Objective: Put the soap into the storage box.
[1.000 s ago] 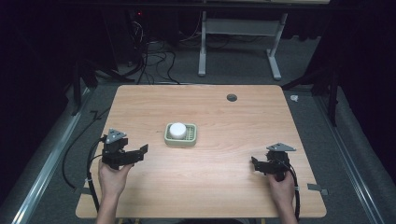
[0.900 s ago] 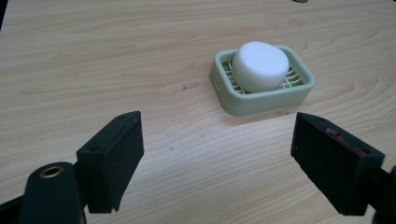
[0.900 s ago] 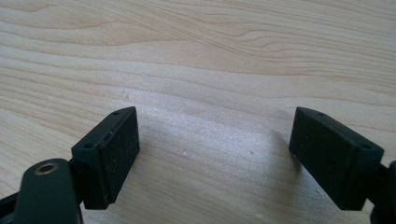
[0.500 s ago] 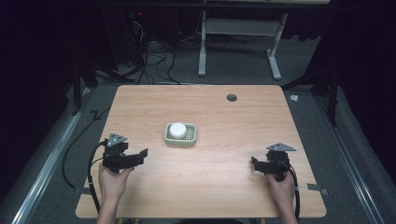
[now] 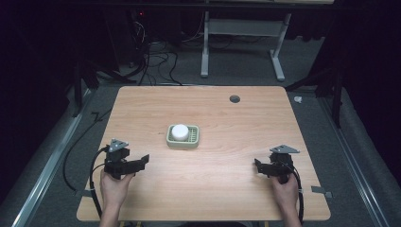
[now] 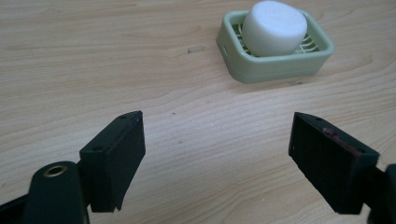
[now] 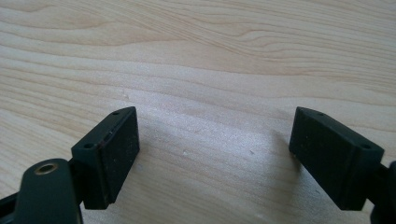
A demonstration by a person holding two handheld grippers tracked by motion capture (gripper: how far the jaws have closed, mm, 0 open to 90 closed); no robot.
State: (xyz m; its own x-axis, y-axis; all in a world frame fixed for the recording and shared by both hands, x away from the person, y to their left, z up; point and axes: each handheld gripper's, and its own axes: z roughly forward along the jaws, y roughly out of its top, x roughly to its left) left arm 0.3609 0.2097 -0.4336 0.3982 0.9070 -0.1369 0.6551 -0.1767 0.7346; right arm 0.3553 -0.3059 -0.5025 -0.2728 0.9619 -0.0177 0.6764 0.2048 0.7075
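A pale green soap dish [image 5: 191,140] sits near the middle of the wooden table [image 5: 222,170], and a white round soap bar [image 5: 179,132] lies in it. In the left gripper view the dish [image 6: 280,65] and the bar [image 6: 274,28] lie ahead, right of centre. My left gripper [image 5: 142,161] is held low at the table's near left, open, with bare wood between its jaws [image 6: 217,154]. My right gripper [image 5: 258,166] is at the near right, open over bare wood [image 7: 215,156], pointing toward the middle.
A round cable hole [image 5: 234,99] sits near the table's far edge. Black cables [image 5: 94,170] trail from the left gripper off the table's left side. Beyond the far edge stand a white frame's legs [image 5: 279,61] and floor cables [image 5: 151,61]. A metal rail [image 5: 47,165] runs along the left.
The left gripper has drifted slightly toward the near edge and its jaws point more to the right. The right gripper has stayed put.
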